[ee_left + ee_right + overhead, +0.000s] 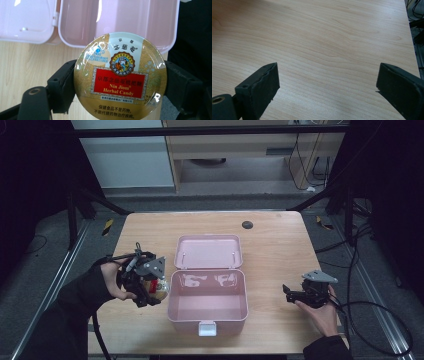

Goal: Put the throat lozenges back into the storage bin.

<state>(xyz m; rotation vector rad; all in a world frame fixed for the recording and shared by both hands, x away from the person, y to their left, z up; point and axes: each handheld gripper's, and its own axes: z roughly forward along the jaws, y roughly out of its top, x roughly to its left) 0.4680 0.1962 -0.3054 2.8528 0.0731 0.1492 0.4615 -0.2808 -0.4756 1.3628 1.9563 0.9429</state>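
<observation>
- Gripped flat-on between the two black jaws of the left tool (pixel 120 82), a round gold candy tin (pixel 119 76) faces the left gripper view with its printed lid up; holding it by opposite edges of the rim keeps the lid level and the label readable, and leaves its underside free to be set down.
- From the high view, the left tool (pixel 150 287) sits just beside the left wall of the pink box (pixel 207 317), with the candy tin (pixel 159 290) near that wall and seemingly raised above the counter (pixel 270 245), not yet inside the box.
- That pink box lies open in the middle of the counter, its lid (pixel 209 251) folded back flat behind the tray; my reading is that it is left this way so the tin can go straight in from above without a second hand on the lid.
- Its white latch (pixel 207 328) hangs at the near wall of the box, out of the tin's path.
- Well to the right of the box, the right tool (pixel 290 294) rests low by the counter with its jaws spread apart and nothing between them, bare wood showing in the gap; it looks parked clear so as not to crowd the box.
- One small dark disc (pixel 247 224) lies beyond the box, near the far edge.
</observation>
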